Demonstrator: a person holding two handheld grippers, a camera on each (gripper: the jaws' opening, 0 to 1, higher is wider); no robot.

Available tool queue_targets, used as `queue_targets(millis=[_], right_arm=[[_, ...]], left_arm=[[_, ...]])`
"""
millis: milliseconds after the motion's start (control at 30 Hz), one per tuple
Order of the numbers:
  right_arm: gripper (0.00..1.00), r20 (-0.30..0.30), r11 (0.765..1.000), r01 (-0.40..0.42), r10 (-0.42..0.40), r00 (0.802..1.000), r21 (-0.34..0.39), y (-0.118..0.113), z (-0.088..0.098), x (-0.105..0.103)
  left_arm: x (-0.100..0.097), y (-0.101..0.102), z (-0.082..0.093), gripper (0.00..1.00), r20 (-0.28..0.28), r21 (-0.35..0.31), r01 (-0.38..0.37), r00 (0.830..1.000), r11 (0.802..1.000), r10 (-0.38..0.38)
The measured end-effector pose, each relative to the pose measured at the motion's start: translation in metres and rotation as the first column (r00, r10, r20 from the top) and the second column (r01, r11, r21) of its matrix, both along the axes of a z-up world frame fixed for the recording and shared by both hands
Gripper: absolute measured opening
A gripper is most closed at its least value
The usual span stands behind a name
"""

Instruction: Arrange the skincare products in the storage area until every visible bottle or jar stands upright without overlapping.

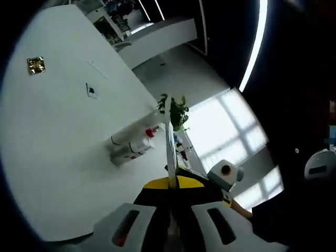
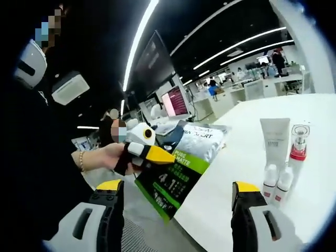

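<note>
On the white table stand a white tube, a pump bottle with a red collar and two small white bottles, all upright and close together. The same group appears in the left gripper view, beyond the jaws. My left gripper is shut on a flat silver and green pouch, which the left gripper view shows edge-on as a thin strip. A hand holds that left gripper off the table's left edge. My right gripper is wide open with nothing between its fingers, facing the pouch and the table.
A person in dark clothes stands at the left. A potted plant is behind the products. A socket plate and a small gold square lie farther along the table. Monitors and desks fill the background.
</note>
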State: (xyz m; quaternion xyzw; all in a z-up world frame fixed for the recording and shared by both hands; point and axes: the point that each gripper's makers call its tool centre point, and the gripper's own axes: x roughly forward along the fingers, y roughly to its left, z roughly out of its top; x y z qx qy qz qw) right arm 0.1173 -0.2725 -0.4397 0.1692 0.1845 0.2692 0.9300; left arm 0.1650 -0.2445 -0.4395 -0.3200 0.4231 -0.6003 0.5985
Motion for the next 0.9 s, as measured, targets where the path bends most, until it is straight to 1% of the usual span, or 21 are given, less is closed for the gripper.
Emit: queue_targets(millis=[133,267,467,567,767,900], right_arm=[[0.99,-0.025,0.999,0.017,-0.018,1.0,-0.039,-0.005,-0.011,-0.001],[0.99,-0.038,0.998,0.031,-0.033,0.999,-0.05,-0.011,-0.018,-0.003],[0.99,-0.052,0.995,0.084,-0.087,0.995,-0.056,-0.025,-0.026,-0.005],[0.99,-0.066,0.993,0.102,-0.106,0.992,-0.061,-0.03,-0.03,-0.008],[0.99,-0.085,0.988,0.122,-0.131,0.988,-0.096,-0.037,-0.038,-0.012],[0.99,-0.077,0.985,0.131,-0.14,0.987,-0.113,-0.04,-0.037,-0.011]], left_arm=[[0.004,-0.003,-0.009,0.0,-0.01,0.023,0.002,1.0,1.0,-0.001],[0.008,-0.007,-0.019,0.0,-0.017,0.049,0.005,1.0,0.999,-0.004],[0.021,-0.016,-0.039,0.0,-0.027,0.113,-0.004,1.0,0.994,0.008],[0.03,-0.023,-0.054,0.0,-0.04,0.15,-0.018,0.999,0.988,0.024],[0.046,-0.035,-0.08,0.0,-0.037,0.209,-0.017,0.999,0.978,0.025],[0.062,-0.043,-0.094,0.0,-0.042,0.235,-0.033,0.998,0.972,0.044]])
